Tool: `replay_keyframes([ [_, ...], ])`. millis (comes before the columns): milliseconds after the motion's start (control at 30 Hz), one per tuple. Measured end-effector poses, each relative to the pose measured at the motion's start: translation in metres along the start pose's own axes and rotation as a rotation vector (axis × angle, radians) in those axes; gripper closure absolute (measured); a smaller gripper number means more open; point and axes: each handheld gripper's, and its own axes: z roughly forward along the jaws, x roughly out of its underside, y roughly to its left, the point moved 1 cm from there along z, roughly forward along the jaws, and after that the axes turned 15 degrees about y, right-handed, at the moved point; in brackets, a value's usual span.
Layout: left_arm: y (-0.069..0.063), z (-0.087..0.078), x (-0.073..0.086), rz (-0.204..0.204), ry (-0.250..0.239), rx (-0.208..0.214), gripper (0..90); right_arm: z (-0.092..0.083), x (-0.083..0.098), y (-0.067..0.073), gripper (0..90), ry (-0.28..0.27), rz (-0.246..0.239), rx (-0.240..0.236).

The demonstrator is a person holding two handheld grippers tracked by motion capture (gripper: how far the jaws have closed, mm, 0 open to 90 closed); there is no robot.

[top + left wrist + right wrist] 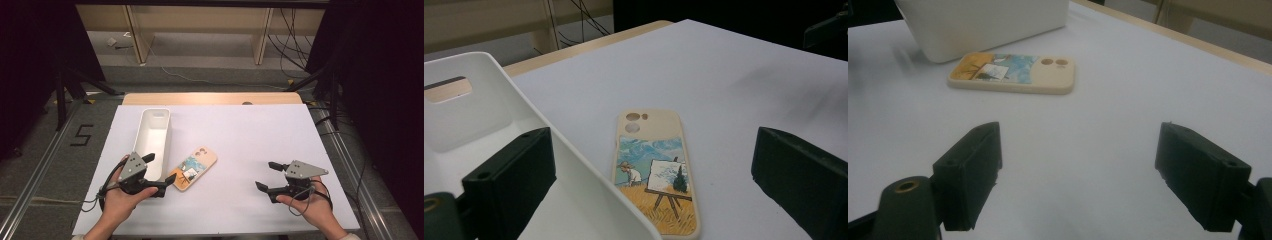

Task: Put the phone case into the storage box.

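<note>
Phone case [192,168] flat near bench's front-left, just beside white bin [152,135]; light, thin, slick, likely flexes, so pinch across long edges. Left gripper [156,175] wide open astride bin wall, empty; right gripper [267,176] open, empty

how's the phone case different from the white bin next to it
The phone case is flat and thin with a painted picture on it; the white bin is tall-walled, hollow and plain. The case lies slanted on the table, the bin runs nearly straight away. Both rest on the white tabletop, close beside the left tongs.
</note>
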Motion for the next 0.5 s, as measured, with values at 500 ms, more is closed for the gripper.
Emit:
replay_keyframes([
  [500,-0.014,0.002,-0.017,0.009,0.025,0.004,0.0,0.0,-0.001,-0.002,19.8,-0.001,0.006,0.01],
])
